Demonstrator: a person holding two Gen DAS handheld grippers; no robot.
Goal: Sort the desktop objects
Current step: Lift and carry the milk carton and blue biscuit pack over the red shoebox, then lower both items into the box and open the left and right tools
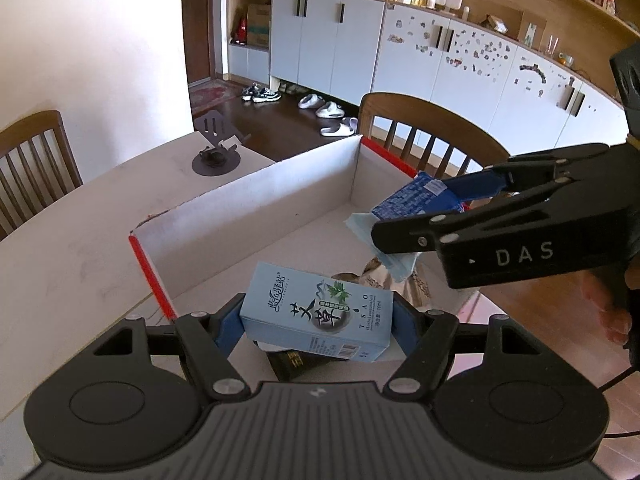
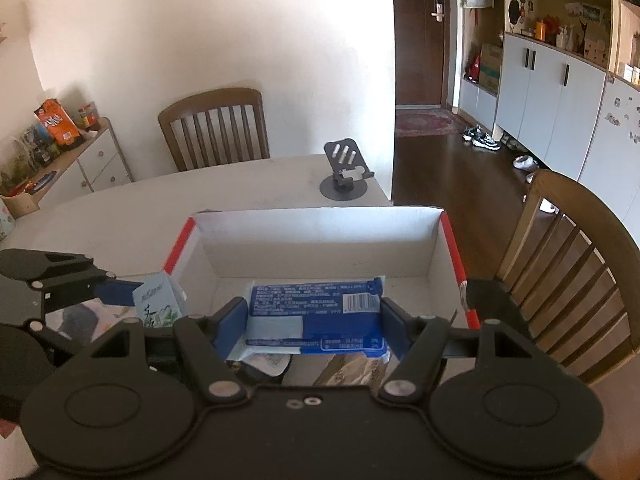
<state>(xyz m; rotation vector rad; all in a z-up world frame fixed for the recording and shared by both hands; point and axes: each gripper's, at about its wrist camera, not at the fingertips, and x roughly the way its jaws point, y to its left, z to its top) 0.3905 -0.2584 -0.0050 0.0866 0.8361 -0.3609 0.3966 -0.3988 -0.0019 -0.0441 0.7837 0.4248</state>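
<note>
My left gripper [image 1: 318, 322] is shut on a light blue herbal oil box [image 1: 320, 312], held over the near end of a white cardboard box with red edges [image 1: 280, 188]. My right gripper [image 2: 314, 320] is shut on a blue snack packet [image 2: 316, 312], held above the same cardboard box [image 2: 320, 236]. In the left wrist view the right gripper [image 1: 394, 216] and its packet [image 1: 412, 200] hang over the box's right side. In the right wrist view the left gripper [image 2: 132, 292] with the oil box [image 2: 158, 300] is at the left. A dark item [image 1: 304, 362] and patterned packets [image 1: 380, 276] lie below.
A grey phone stand [image 1: 218, 148] stands on the white table [image 1: 80, 240] beyond the box; it also shows in the right wrist view [image 2: 346, 176]. Wooden chairs [image 2: 218, 128] stand at the table's far side and right side [image 2: 576, 264]. White cabinets line the wall.
</note>
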